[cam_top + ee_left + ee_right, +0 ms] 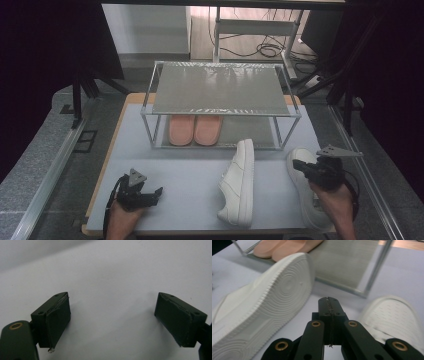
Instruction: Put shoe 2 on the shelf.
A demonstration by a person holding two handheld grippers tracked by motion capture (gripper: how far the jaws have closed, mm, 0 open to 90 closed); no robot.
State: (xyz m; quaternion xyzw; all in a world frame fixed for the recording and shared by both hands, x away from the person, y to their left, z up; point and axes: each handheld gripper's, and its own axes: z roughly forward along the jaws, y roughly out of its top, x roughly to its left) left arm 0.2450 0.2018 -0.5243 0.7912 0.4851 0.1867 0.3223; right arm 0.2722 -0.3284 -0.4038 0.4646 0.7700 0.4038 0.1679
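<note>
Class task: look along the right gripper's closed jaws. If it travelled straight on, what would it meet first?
Probably the rack's low front rail, reached through the gap between the two white shoes; the right gripper is shut. Depth is uncertain.

Two white sneakers (239, 182) (306, 192) — two pink slippers (181, 129) (208, 129) — one rack (220, 90)

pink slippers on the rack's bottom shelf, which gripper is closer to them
Left, though only slightly. The left gripper sits below-left of the pink slippers, over the bare mat. The right gripper hovers over the upright white sneaker, off to their right.
</note>
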